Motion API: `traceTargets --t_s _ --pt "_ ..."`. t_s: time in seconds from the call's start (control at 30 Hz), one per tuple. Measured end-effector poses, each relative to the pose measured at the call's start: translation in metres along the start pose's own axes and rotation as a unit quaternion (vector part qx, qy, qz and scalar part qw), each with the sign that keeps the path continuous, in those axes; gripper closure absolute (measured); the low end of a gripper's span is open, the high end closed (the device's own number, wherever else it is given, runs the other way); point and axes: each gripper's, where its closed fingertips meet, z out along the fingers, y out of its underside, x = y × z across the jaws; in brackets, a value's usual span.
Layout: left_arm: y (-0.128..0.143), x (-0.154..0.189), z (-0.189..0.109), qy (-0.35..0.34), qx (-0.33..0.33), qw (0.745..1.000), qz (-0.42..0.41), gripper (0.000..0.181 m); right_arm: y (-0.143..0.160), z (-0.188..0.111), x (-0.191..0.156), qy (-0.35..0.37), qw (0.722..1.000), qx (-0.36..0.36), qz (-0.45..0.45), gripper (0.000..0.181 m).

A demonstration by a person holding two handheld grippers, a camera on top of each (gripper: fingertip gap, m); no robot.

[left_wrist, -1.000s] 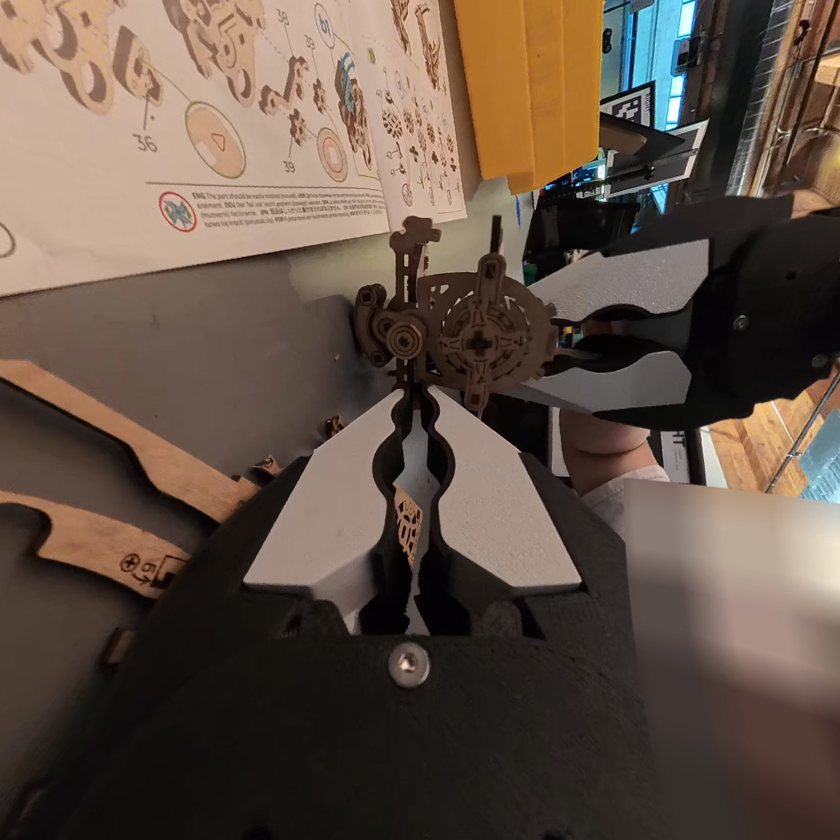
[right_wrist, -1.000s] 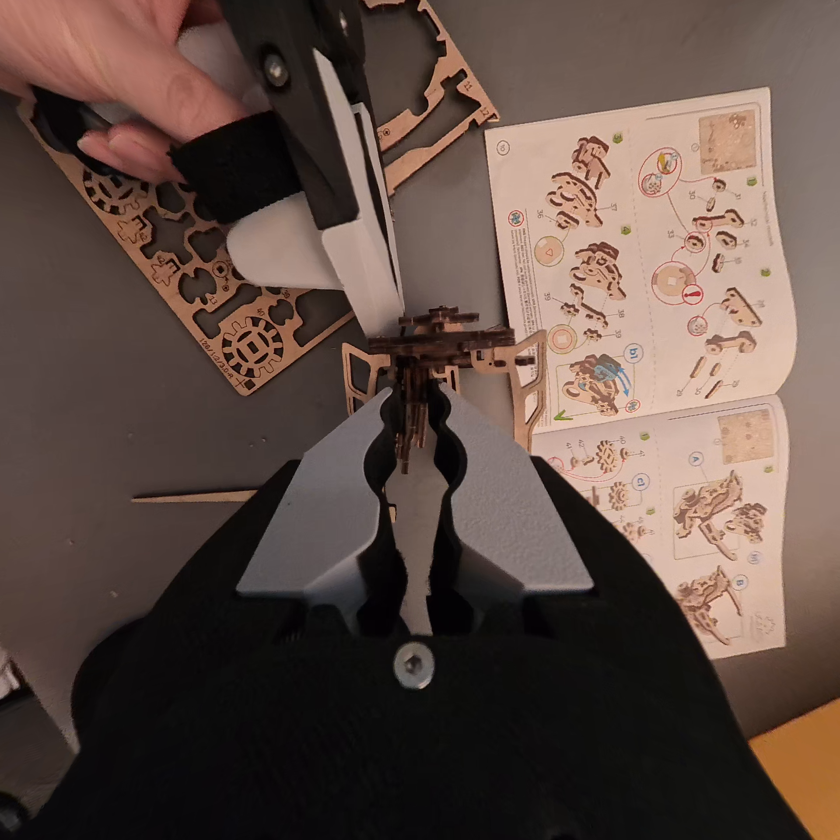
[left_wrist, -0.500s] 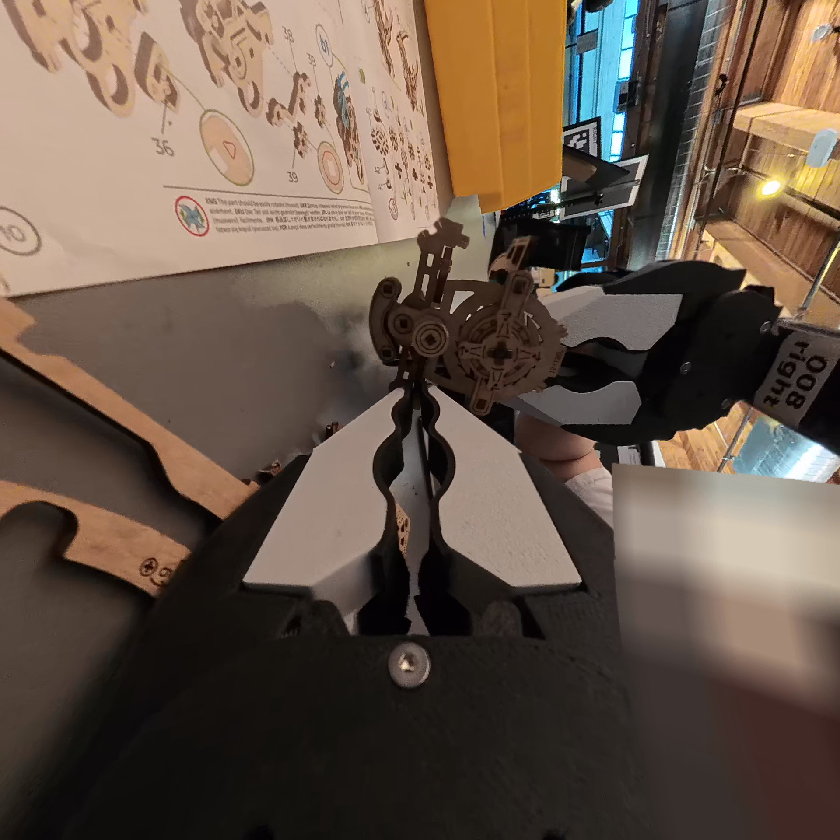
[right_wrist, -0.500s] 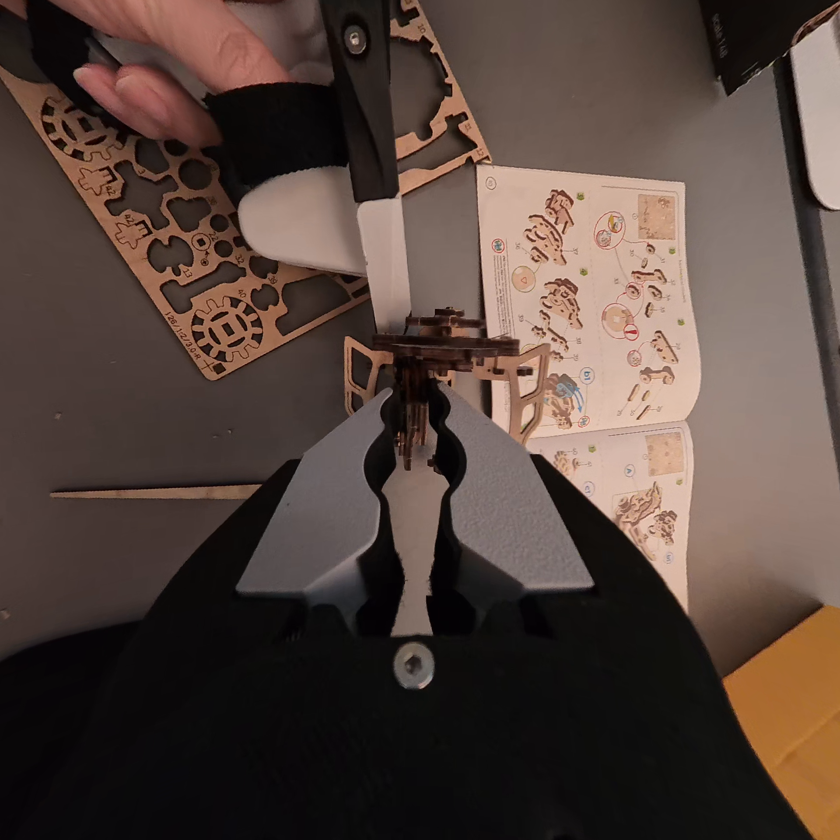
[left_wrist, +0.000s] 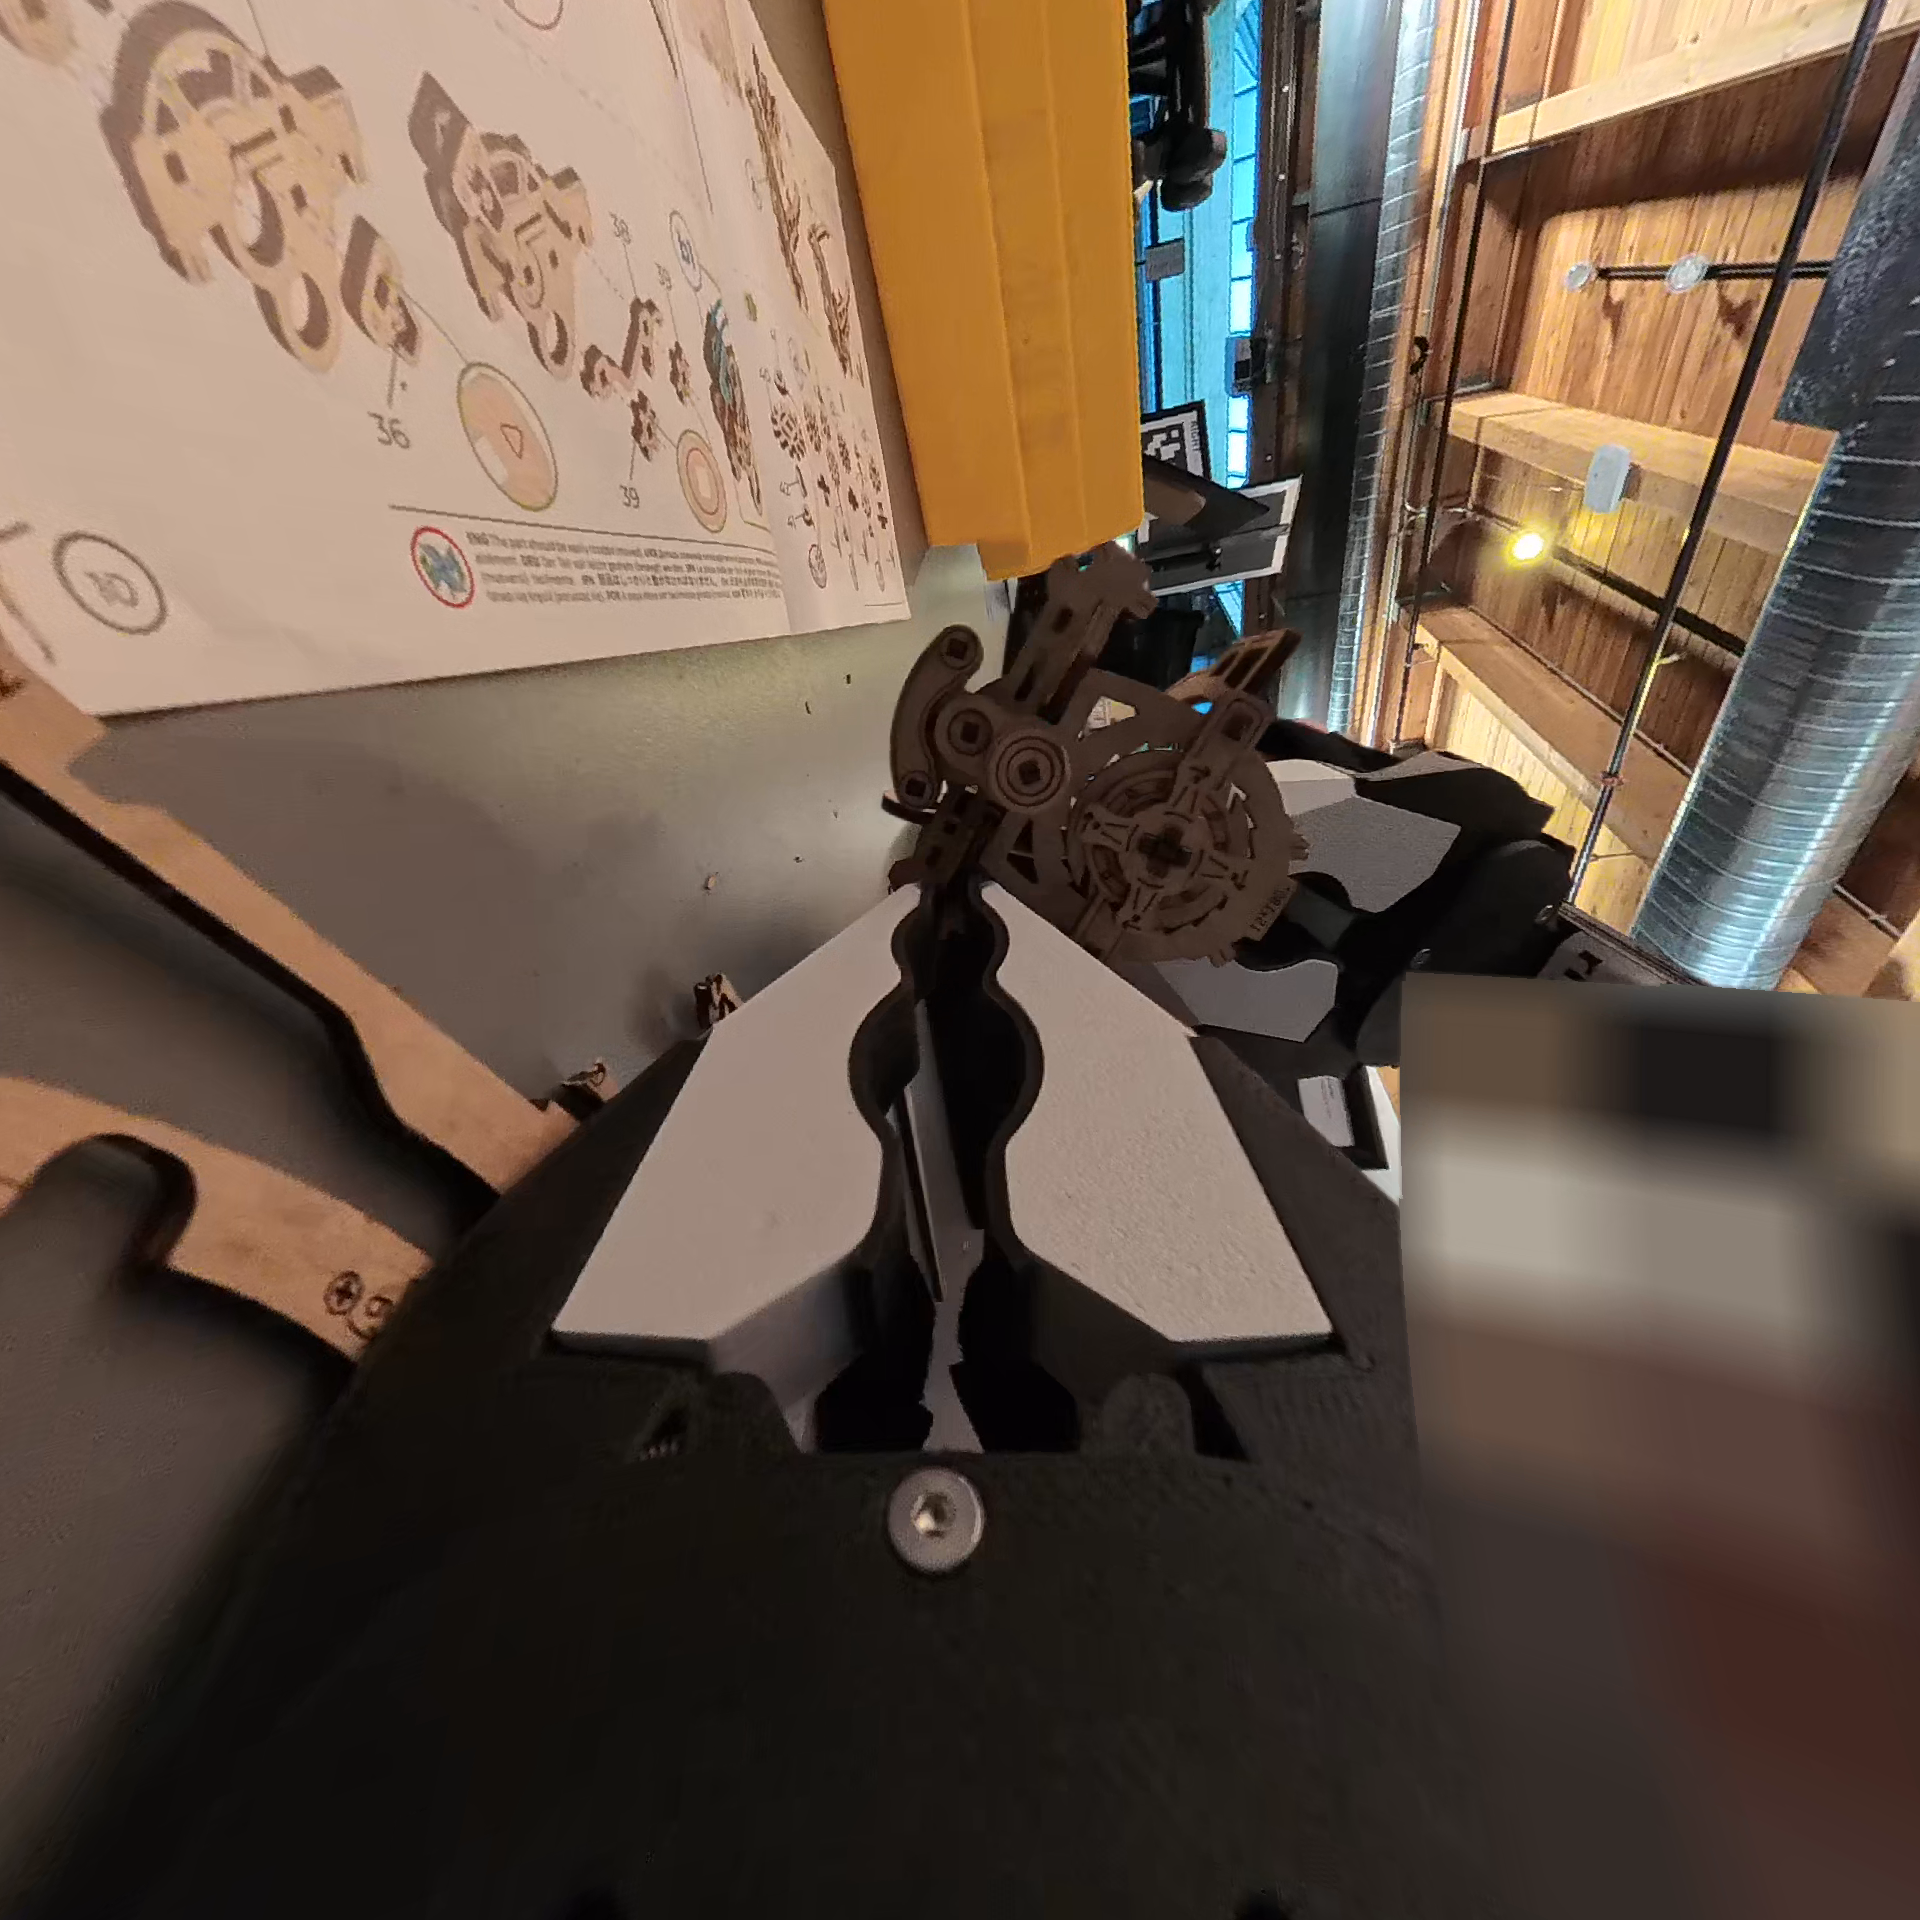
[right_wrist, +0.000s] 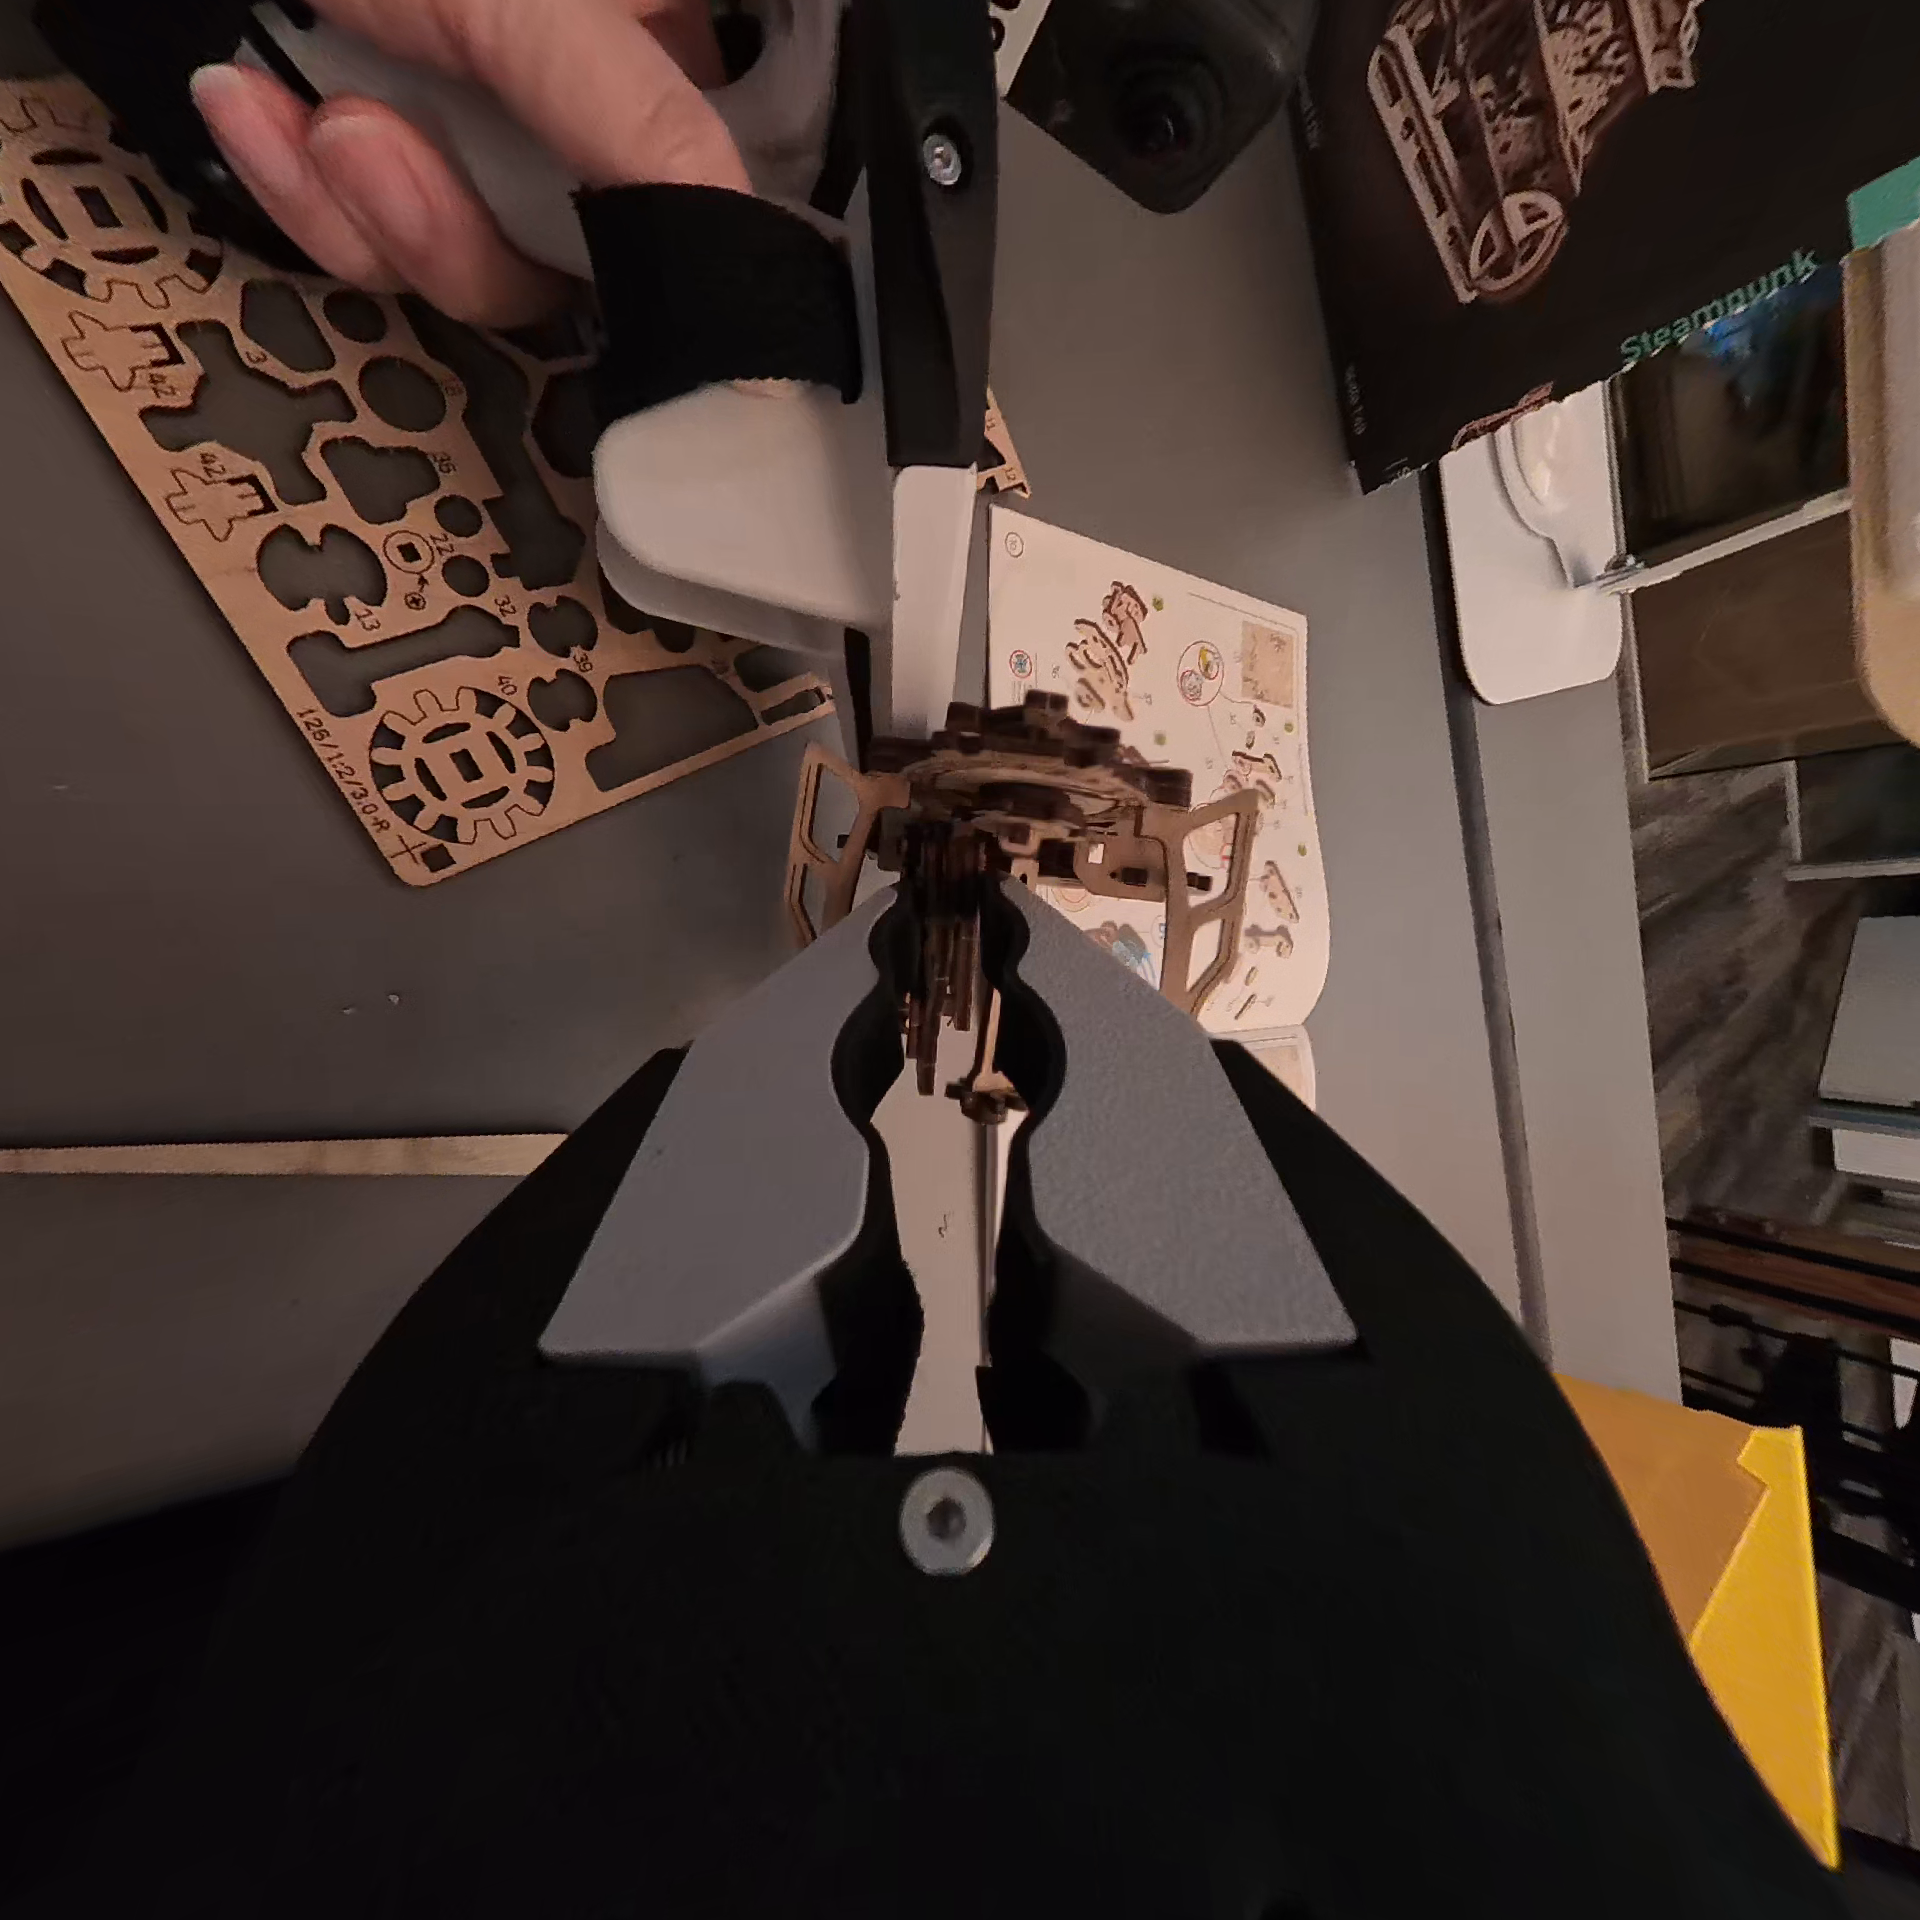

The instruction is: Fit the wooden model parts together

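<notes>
A small dark wooden model (left_wrist: 1112, 821) of gears and levers is held in the air between both grippers. My left gripper (left_wrist: 948, 891) is shut on a thin lower edge of it. My right gripper (right_wrist: 951, 883) is shut on a stack of flat parts under the model (right_wrist: 1023, 779). In the right wrist view the left gripper (right_wrist: 925, 696) comes down from above, with a hand (right_wrist: 468, 156) on it. In the left wrist view the right gripper's fingers (left_wrist: 1371, 842) show behind the gear wheel. Lighter wooden side frames (right_wrist: 1210, 894) stick out of the model.
On the grey table lie a punched-out wooden parts sheet (right_wrist: 312, 540), an open instruction sheet (right_wrist: 1236, 675), a thin wooden stick (right_wrist: 260, 1153) and a dark model box (right_wrist: 1558, 208). A yellow bin (left_wrist: 997, 260) stands by the sheet (left_wrist: 416, 312). Another cut-out wooden sheet (left_wrist: 260, 987) lies at the left.
Both grippers have kept their hold and risen with the model. The table has dropped away in the right wrist view. The model has tilted to the right in the left wrist view.
</notes>
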Motion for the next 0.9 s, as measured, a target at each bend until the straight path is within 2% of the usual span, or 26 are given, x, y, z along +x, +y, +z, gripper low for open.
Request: traceTargets --t_s 0.3,0.5,0.57,0.6,0.73,0.9 --pt "-0.001 -0.006 -0.001 -0.027 0.005 1.0 0.013 0.179 0.003 0.006 -0.001 -0.015 1.0 0.004 -0.012 0.17" --pt "0.001 -0.003 -0.003 -0.051 0.001 0.998 0.027 0.17 0.007 0.009 -0.004 -0.091 0.993 0.024 0.065 0.17" --pt "0.002 -0.003 -0.006 -0.085 -0.004 0.995 0.059 0.17 0.008 0.01 -0.007 -0.13 0.986 0.036 0.103 0.17" --pt "0.001 0.0 -0.009 -0.097 -0.001 0.992 0.08 0.176 0.011 0.012 -0.008 -0.143 0.982 0.036 0.117 0.17" --pt "-0.013 0.011 -0.021 -0.125 0.02 0.979 0.157 0.169 0.013 0.016 -0.01 -0.166 0.973 0.046 0.151 0.17" --pt "-0.024 0.004 -0.025 -0.171 -0.026 0.94 0.294 0.158 0.014 0.017 -0.009 -0.183 0.967 0.049 0.171 0.17"
